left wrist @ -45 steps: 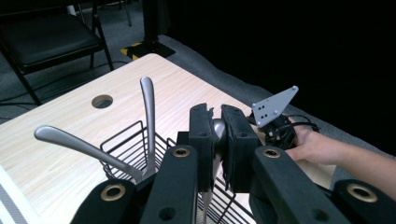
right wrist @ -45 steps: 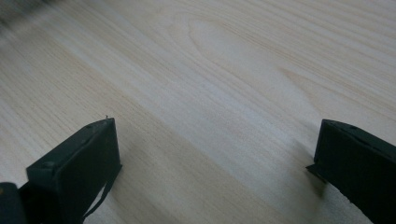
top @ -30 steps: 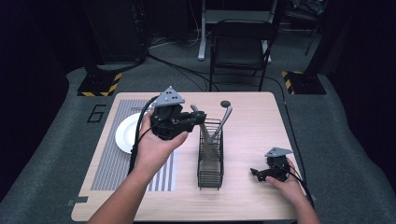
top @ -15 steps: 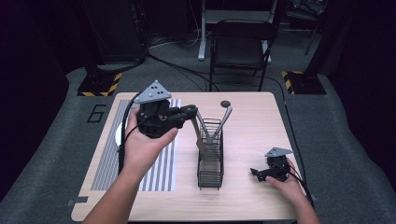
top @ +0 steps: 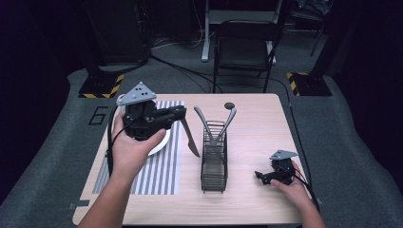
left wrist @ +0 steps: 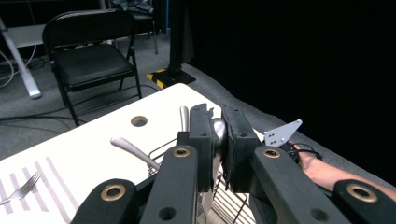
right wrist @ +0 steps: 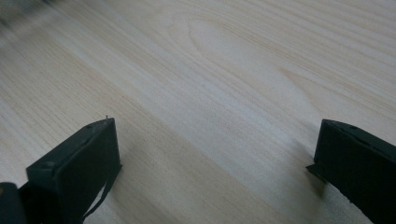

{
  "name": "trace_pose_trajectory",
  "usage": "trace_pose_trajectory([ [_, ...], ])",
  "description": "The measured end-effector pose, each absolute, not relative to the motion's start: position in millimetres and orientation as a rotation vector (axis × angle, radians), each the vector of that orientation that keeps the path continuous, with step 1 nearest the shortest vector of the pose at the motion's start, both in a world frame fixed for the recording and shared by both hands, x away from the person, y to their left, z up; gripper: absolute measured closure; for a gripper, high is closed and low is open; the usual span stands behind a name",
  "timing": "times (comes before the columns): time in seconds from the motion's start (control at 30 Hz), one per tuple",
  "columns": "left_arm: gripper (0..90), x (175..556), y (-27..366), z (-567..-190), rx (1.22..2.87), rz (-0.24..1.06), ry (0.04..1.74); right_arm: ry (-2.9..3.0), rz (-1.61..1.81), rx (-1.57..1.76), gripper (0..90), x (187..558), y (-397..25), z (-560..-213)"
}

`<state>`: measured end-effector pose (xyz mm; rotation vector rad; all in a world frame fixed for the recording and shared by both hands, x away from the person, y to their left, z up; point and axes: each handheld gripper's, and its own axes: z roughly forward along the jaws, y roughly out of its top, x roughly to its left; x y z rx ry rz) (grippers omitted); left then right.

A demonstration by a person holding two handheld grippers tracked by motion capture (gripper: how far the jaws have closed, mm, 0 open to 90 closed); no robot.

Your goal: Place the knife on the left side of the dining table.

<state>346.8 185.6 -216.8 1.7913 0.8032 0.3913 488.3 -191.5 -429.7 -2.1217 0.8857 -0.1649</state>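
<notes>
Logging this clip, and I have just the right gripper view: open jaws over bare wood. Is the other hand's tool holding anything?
Observer: Yes. The left tool is shut on a silver table knife, blade hanging down.
Operator: Where is it?
Observer: Raised off the table; in the high view it appears between a grey-and-white striped placemat and a black wire cutlery rack.
Operator: Anything in the rack?
Observer: Two silver utensil handles lean out of its top.

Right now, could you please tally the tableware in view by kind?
Rack: 1
Utensils standing in it: 2
Knife: 1
Fork: 1
Plate: 1
Total: 6
</notes>
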Motion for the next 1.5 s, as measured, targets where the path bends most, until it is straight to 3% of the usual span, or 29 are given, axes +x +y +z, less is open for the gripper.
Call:
trace_pose_trajectory([
  [1.5, 83.7, 385, 253, -333, 1.746, 0.375, 1.177, 0.887, -0.165, -2.122, 0.0, 488, -191, -430],
])
